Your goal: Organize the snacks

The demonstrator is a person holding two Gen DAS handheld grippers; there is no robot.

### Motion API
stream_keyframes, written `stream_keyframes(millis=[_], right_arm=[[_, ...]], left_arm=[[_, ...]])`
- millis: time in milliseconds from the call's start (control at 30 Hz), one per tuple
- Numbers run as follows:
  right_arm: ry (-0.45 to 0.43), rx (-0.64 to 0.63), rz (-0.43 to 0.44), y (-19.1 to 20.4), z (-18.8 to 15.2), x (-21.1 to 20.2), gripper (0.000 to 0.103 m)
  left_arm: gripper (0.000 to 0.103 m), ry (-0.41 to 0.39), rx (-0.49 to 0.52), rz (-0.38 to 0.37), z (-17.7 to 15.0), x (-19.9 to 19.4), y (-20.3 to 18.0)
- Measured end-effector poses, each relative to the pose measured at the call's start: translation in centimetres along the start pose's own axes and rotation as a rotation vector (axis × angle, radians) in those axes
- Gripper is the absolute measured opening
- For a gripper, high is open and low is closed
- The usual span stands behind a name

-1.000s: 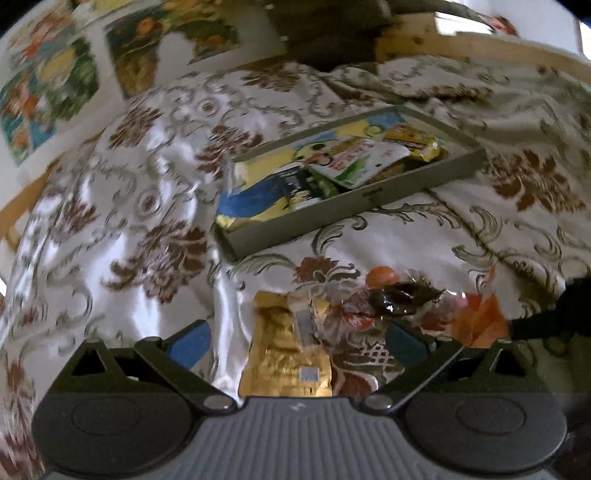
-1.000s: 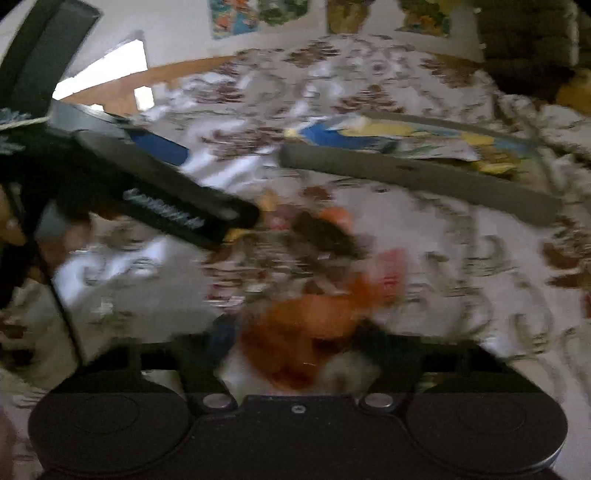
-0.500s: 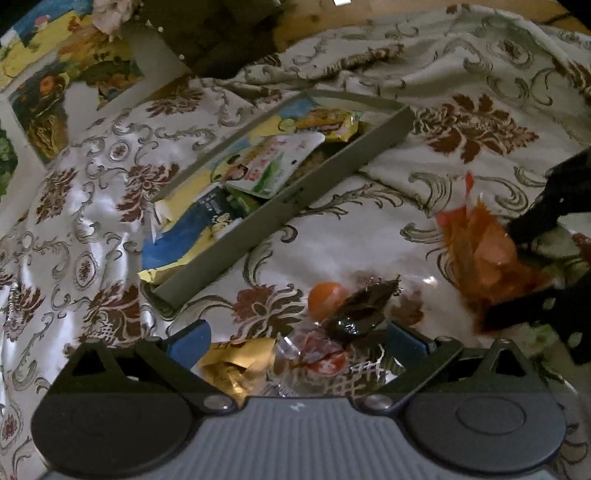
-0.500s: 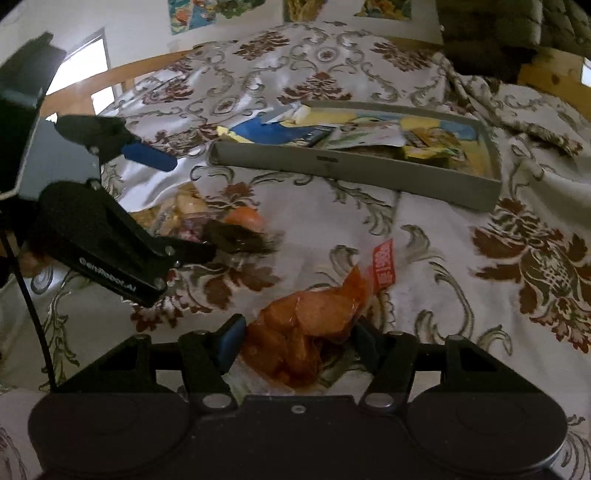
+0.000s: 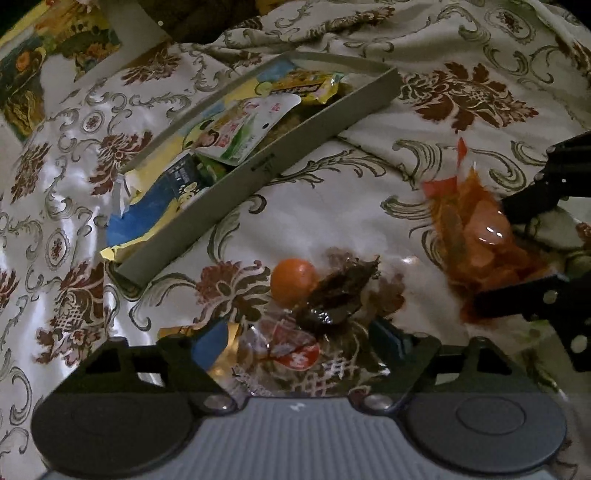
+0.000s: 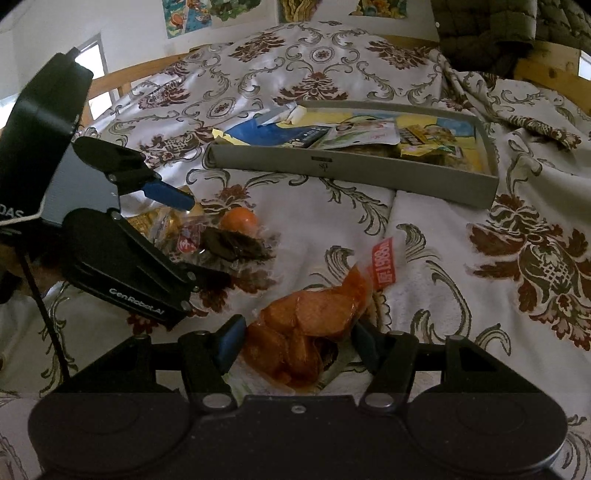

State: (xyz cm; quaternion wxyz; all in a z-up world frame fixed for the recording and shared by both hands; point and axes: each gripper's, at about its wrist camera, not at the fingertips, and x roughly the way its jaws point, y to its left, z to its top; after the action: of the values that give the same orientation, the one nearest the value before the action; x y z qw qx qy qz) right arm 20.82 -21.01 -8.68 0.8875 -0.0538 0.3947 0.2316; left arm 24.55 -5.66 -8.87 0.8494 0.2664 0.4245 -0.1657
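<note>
A pile of loose snacks lies on the floral bedspread: an orange ball (image 5: 293,282) (image 6: 239,219), a dark snack in clear wrap (image 5: 340,291) (image 6: 232,247), a clear packet with a red label (image 5: 291,350) and a gold packet (image 6: 155,221). My left gripper (image 5: 299,339) (image 6: 192,236) straddles this pile, its jaws closing, the clear packet between them but not pinched. My right gripper (image 6: 297,343) (image 5: 502,258) is shut on an orange snack bag (image 6: 314,317) (image 5: 476,229). The grey tray (image 5: 258,173) (image 6: 351,166) behind holds several packets.
The floral bedspread (image 6: 480,258) covers the whole surface, with folds around the tray. A wooden bed frame (image 6: 546,74) and a dark quilted jacket (image 6: 487,29) stand at the back. Posters (image 6: 192,14) hang on the wall.
My left gripper has come down and rolled over the snack pile, and its jaws have narrowed. The right gripper carried the orange bag a little way, then held still.
</note>
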Motion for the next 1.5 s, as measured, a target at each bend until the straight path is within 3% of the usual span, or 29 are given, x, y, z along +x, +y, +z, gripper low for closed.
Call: stream_keyframes(millis=[167, 400, 500, 567, 700, 833, 867, 967, 1233, 1500], right_arm=[[0.002, 0.005, 0.003, -0.1, 0.0, 0.0, 0.064], [0.005, 0.01, 0.004, -0.1, -0.1, -0.1, 0.065], [0.006, 0.013, 0.006, -0.1, -0.1, -0.1, 0.065], [0.007, 0.014, 0.008, -0.2, -0.1, -0.1, 0.065], [0.007, 0.02, 0.016, -0.5, -0.1, 0.0, 0.066], [0.01, 0.036, 0.026, -0.7, -0.1, 0.1, 0.067], [0.009, 0.043, 0.03, -0.8, -0.1, 0.1, 0.067], [0.009, 0.057, 0.035, -0.9, -0.1, 0.0, 0.067], [0.008, 0.07, 0.039, -1.1, -0.1, 0.0, 0.067], [-0.019, 0.078, 0.062, -1.0, -0.2, -0.1, 0.067]], left_arm=[[0.068, 0.017, 0.031, 0.04, -0.1, -1.1, -0.2], [0.074, 0.04, 0.171, 0.042, 0.5, -0.5, -1.1], [0.077, 0.047, 0.226, 0.004, 0.8, 0.8, -1.0], [0.086, 0.046, 0.194, -0.023, 1.3, 1.4, -0.2], [0.089, 0.074, 0.115, -0.076, 1.7, 2.4, 1.4], [0.065, 0.069, 0.114, -0.105, 1.5, 1.8, 0.7], [0.063, 0.062, 0.137, -0.08, 1.4, 1.5, 0.2], [0.06, 0.069, 0.179, -0.05, 1.5, 1.1, -0.6], [0.054, 0.082, 0.113, -0.018, 2.1, 0.0, 0.6], [0.053, 0.022, 0.028, -0.002, 1.6, -2.2, 0.9]])
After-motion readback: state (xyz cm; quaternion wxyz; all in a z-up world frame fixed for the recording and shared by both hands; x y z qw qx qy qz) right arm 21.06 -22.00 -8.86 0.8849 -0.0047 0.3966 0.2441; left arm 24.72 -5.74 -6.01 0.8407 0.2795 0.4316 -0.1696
